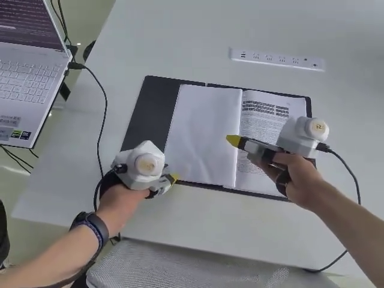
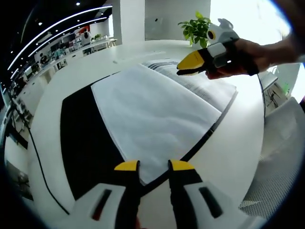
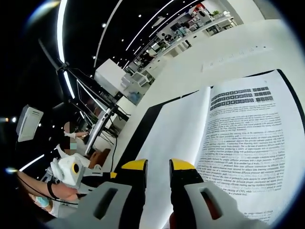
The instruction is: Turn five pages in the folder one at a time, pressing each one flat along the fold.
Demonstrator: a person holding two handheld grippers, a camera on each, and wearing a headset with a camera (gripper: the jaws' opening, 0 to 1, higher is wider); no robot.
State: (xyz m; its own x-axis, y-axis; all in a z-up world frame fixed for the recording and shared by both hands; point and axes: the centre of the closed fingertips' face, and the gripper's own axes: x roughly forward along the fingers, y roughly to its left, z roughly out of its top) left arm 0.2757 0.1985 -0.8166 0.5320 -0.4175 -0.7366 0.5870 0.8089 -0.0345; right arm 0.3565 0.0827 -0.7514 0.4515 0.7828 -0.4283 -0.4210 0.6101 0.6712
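The black folder lies open on the white table. A blank white page is turned flat onto its left half, and a printed page lies on the right. My right gripper points left with its yellow tips together, right at the fold between the two pages. In its own view the right gripper has nothing between its jaws, with the fold just ahead. My left gripper rests at the near left corner of the blank page. The left gripper's jaws are nearly together around nothing.
A laptop sits at the far left, its cable running along the folder's left side. A white power strip lies beyond the folder. A mesh chair seat is below the table's near edge.
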